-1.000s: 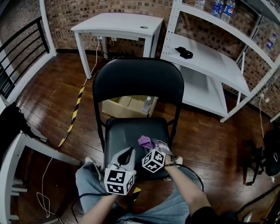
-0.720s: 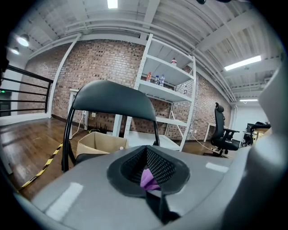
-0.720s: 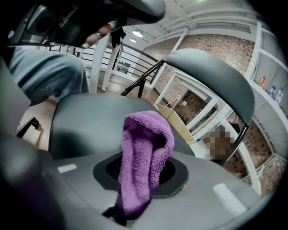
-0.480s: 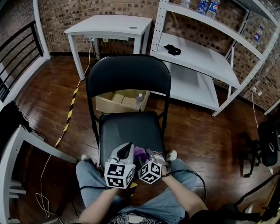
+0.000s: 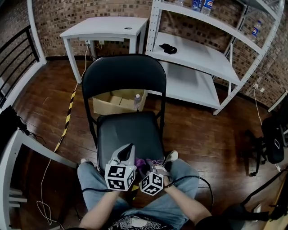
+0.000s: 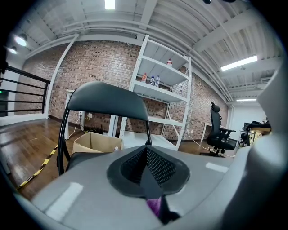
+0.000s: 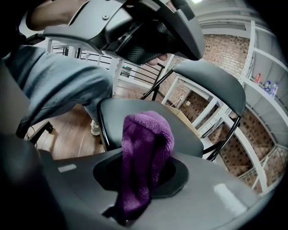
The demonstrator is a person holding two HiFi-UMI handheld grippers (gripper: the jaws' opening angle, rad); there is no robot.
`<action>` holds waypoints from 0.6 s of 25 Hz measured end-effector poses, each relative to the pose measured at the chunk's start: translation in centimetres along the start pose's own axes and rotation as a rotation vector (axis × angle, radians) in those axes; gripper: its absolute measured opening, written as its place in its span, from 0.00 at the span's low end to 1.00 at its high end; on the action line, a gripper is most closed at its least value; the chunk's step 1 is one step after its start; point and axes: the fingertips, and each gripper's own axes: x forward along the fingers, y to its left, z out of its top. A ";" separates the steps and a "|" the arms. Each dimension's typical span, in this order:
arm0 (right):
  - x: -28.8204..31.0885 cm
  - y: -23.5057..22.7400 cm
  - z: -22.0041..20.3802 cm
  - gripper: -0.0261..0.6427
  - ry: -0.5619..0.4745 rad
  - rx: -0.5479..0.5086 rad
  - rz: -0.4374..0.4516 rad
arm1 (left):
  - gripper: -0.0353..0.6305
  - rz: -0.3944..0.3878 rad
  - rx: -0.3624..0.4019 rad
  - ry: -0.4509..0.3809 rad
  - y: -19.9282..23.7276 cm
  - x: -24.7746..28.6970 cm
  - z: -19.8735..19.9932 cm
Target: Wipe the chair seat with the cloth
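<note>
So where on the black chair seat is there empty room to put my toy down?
The black padded chair seat is bare from the curved backrest down to its middle. The front edge is crowded: the left gripper and the right gripper, pinching the fuzzy purple cloth, are both there.

Perhaps workshop, brick walls [image 5: 90,9], metal shelving [image 5: 198,56]

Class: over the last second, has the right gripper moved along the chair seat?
Yes. Judged against the seat, the right gripper and its cloth have drawn back from mid-seat to the front edge.
</note>
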 end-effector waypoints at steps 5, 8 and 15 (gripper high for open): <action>-0.3 0.6 -0.4 0.17 -0.001 0.001 0.005 | 0.06 -0.009 0.001 0.002 -0.7 0.1 -0.2; -0.4 0.3 -0.4 0.17 -0.005 0.009 -0.004 | 0.06 -0.011 0.001 0.004 -0.9 0.3 -0.2; -1.7 -4.4 2.0 0.17 -0.076 0.077 -0.085 | 0.06 -0.013 -0.002 -0.008 -0.6 0.8 0.4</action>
